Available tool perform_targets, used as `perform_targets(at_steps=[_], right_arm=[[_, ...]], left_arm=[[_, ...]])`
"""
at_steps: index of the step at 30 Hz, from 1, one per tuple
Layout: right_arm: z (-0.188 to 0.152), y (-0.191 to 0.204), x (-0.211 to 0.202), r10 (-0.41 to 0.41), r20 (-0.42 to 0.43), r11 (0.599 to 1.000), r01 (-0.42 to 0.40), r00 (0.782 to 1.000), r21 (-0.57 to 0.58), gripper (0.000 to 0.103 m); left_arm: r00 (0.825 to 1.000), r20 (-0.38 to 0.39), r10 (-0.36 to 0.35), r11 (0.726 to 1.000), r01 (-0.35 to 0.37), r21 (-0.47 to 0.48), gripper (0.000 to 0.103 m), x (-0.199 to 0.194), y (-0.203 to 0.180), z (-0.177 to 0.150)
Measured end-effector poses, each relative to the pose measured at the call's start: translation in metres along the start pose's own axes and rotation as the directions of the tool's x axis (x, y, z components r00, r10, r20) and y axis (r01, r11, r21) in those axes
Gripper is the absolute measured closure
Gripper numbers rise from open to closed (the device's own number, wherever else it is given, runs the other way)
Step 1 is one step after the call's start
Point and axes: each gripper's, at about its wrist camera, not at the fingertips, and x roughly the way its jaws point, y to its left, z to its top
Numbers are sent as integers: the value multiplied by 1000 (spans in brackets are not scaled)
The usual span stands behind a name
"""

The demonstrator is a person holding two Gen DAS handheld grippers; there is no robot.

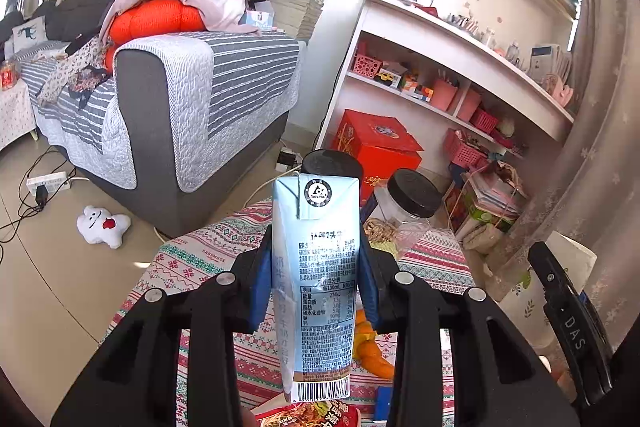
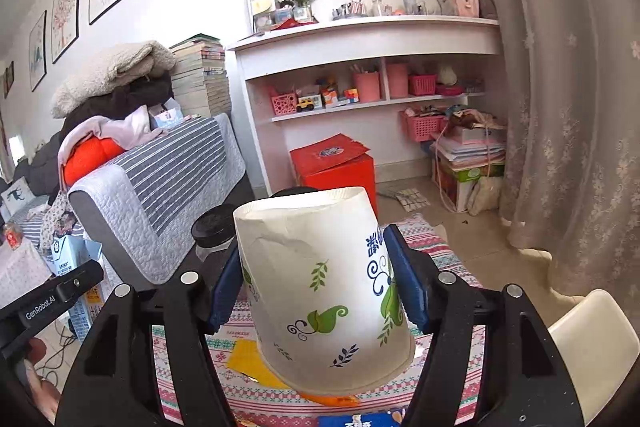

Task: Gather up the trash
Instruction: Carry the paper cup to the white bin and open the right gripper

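My left gripper is shut on a light blue milk carton, held upright above the patterned tablecloth. My right gripper is shut on a white paper cup with green leaf prints, held upside down and tilted above the same table. The cup and the right gripper also show at the right edge of the left wrist view. The carton shows at the left of the right wrist view. Orange peel and a red snack wrapper lie on the table under the carton.
A clear jar with a black lid stands on the table behind the carton. A grey sofa with a striped cover stands left, a white bookshelf behind. A red box and a plush toy are on the floor. A cream chair is right.
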Motion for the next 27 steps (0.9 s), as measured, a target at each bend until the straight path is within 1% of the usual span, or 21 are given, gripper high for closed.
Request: perform_targets(at_steps=[5, 10, 16, 19, 22, 25, 27], right_arm=[[-5, -22, -19, -58, 46, 998, 57, 997, 14, 40], [-7, -46, -28, -107, 59, 994, 105, 993, 34, 39], [-7, -80, -42, -197, 75, 980, 193, 978, 47, 39], [-6, -99, -52, -261, 90, 965, 257, 961, 52, 39], [-4, -125, -60, -327, 86, 944, 320, 941, 84, 39], [-4, -155, -67, -408, 67, 910, 399, 910, 113, 38], [-7, -175, -70, -460, 33, 882, 453, 887, 129, 38]], left_arm=[[1000, 6, -7, 1000, 7, 23, 66, -3, -16, -6], [1000, -8, -10, 999, 10, 37, 66, -1, -26, -12], [1000, 0, -25, 999, 25, 40, 66, -3, -39, -15], [999, -6, -38, 998, 39, 41, 66, -2, -48, -18], [998, -13, -54, 998, 54, 44, 66, 0, -58, -22], [997, -24, -69, 996, 70, 55, 66, 2, -69, -27], [997, -34, -76, 995, 78, 65, 66, 4, -77, -31]])
